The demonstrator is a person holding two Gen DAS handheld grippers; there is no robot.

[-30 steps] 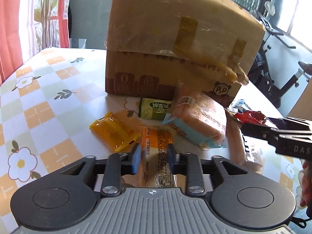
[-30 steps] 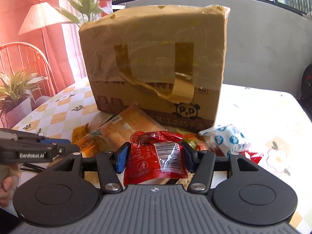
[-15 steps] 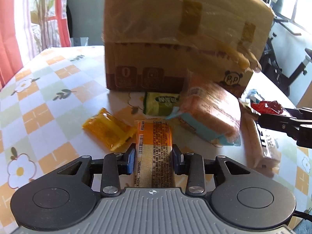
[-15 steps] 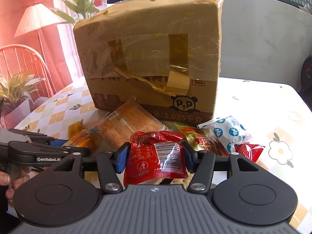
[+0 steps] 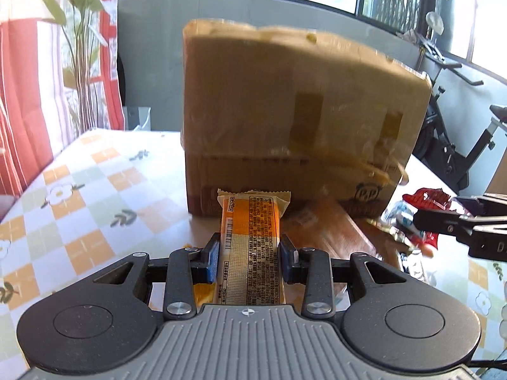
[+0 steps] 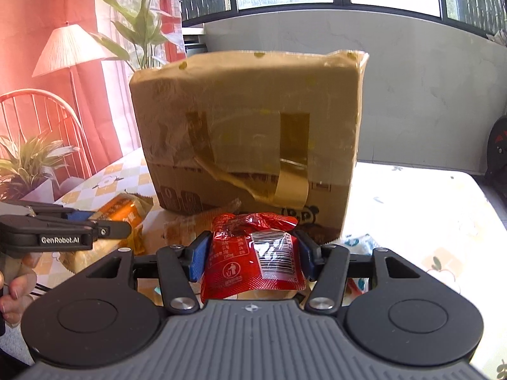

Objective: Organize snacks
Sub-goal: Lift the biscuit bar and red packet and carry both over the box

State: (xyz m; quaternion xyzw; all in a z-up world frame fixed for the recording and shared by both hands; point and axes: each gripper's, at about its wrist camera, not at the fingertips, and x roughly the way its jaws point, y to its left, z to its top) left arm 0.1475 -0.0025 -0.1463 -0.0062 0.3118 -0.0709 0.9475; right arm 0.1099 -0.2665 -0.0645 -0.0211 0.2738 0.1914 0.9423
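Note:
My left gripper [image 5: 249,258] is shut on a long orange snack bar [image 5: 250,240] and holds it lifted, pointing at the taped cardboard box [image 5: 294,120]. My right gripper [image 6: 251,253] is shut on a red snack packet [image 6: 253,256], also raised in front of the box [image 6: 247,139]. In the left wrist view the right gripper [image 5: 443,221] with its red packet [image 5: 427,199] is at the right. In the right wrist view the left gripper [image 6: 92,224] with the orange bar [image 6: 122,212] is at the left.
The table has a checked floral cloth [image 5: 79,209]. More snack packets lie in front of the box: a bread pack [image 5: 336,234], a blue-white packet [image 6: 361,243]. A chair [image 6: 35,117], lamp and plants stand left; an exercise bike [image 5: 456,145] stands right.
My left gripper closed on the orange bar and lifted it off the table toward the box. My right gripper rose with the red packet still in it.

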